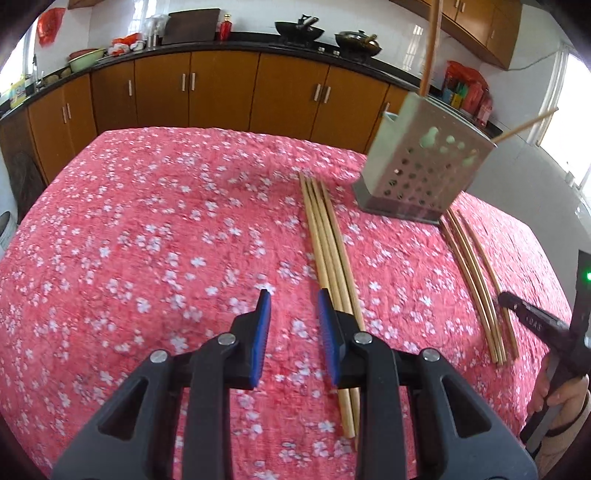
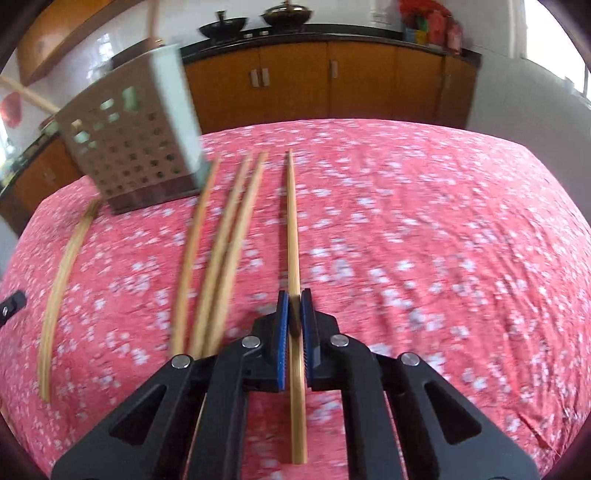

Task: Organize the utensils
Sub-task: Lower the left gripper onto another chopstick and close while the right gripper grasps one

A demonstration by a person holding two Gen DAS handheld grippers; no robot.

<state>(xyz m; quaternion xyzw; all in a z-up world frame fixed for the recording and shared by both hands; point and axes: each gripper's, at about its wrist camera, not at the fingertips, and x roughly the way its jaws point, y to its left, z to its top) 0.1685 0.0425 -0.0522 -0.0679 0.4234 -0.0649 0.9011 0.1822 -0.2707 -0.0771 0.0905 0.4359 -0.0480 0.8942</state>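
Observation:
My left gripper [image 1: 293, 297] is open and empty, just left of a bundle of wooden chopsticks [image 1: 325, 240] lying on the pink floral tablecloth [image 1: 147, 240]. My right gripper [image 2: 294, 298] is shut on a single chopstick [image 2: 293, 221] that points away along the table. A perforated metal utensil holder [image 1: 424, 173] stands at the far side with two chopsticks in it; it also shows in the right wrist view [image 2: 133, 144]. A second group of chopsticks [image 1: 472, 273] lies in front of the holder, seen blurred in the right wrist view [image 2: 218, 251].
Brown kitchen cabinets [image 1: 221, 88] with a black counter run behind the table, bearing woks [image 1: 299, 31] and bowls. The right gripper's body and the hand [image 1: 561, 354] show at the right edge of the left wrist view.

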